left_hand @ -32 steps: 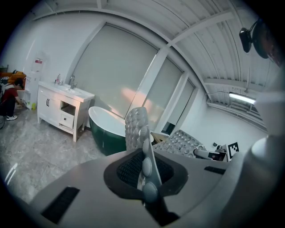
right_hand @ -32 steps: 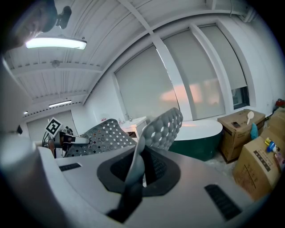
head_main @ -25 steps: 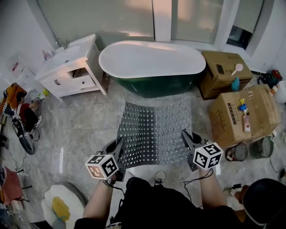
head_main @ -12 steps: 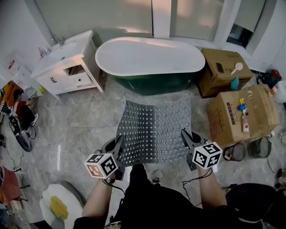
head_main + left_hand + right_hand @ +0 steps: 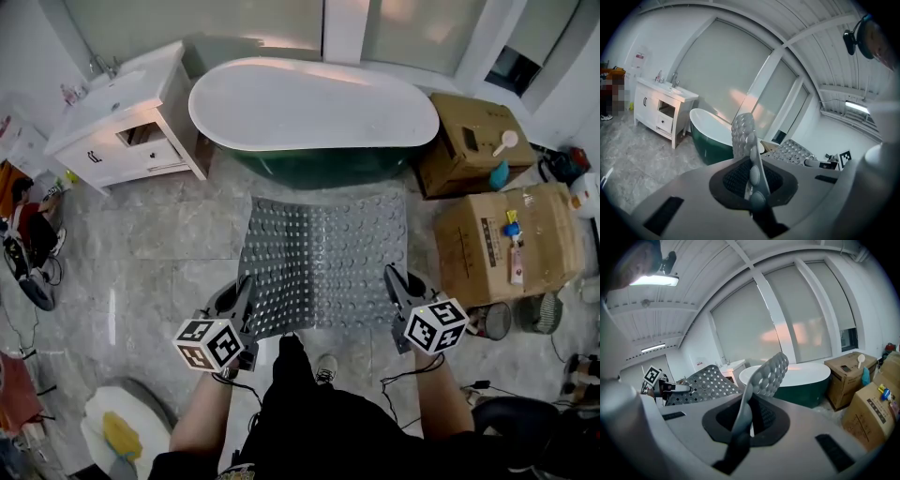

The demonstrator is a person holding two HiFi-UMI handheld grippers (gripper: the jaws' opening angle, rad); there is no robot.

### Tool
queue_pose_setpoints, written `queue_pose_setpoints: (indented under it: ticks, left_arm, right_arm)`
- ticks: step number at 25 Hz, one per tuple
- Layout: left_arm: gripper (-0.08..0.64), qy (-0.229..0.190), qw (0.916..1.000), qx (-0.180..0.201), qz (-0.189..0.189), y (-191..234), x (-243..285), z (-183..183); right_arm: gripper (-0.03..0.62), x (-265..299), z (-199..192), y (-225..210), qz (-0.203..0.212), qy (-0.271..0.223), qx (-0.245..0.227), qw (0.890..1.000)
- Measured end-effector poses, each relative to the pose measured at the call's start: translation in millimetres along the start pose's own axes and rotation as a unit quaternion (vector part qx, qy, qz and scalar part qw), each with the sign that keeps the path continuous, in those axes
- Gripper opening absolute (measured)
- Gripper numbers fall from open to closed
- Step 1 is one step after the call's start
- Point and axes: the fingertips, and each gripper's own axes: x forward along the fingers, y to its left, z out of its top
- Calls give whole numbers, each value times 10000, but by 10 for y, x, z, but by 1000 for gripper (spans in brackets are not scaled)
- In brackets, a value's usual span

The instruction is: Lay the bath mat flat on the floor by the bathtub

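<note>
Bath mat first: it is a grey rubber bath mat [image 5: 323,262] with rows of little round bumps and holes. From the head view it is spread out over the grey marble floor [image 5: 159,244], just on the near side of the big tub. That is a long bathtub [image 5: 314,108], white inside and dark green outside. The left gripper [image 5: 246,292] has the mat's near left corner. The right gripper [image 5: 392,281] has the near right corner. I cannot tell if the far edge touches the floor yet. A white cabinet with a sink [image 5: 122,127] stands far left. Brown cardboard boxes [image 5: 502,244] stand on the right, near the mat's right edge. A white shoe [image 5: 325,370] shows just behind the near edge.

In the left gripper view, the jaws are squeezed tight on the mat's edge [image 5: 749,140]. The mat sticks up from them and bends over.

In the right gripper view, the jaws pinch the other corner [image 5: 764,376] the same way. The tub [image 5: 797,376] is far behind it.

I think the mat is not flat yet. If one grip slips, that corner may drop and the mat would land crooked. If both let go from too high, the bendy mat may fold on itself. A pull to the right could push it against the boxes.
</note>
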Motion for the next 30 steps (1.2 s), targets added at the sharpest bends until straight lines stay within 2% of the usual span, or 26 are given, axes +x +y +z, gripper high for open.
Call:
queue_pose_setpoints:
  ticks: [7, 20, 30]
  left_arm:
    - [31, -9, 10000, 31, 47, 566, 588, 282]
    - [31, 269, 9992, 215, 178, 1643, 1486, 720]
    - [31, 226, 9993, 255, 154, 2034, 1837, 742]
  right_arm:
    - [28, 786, 149, -155, -194, -6, -168, 9997]
    - [28, 2141, 218, -319, -490, 226, 28, 9985]
    - [28, 2546, 158, -390, -672, 330, -148, 9971]
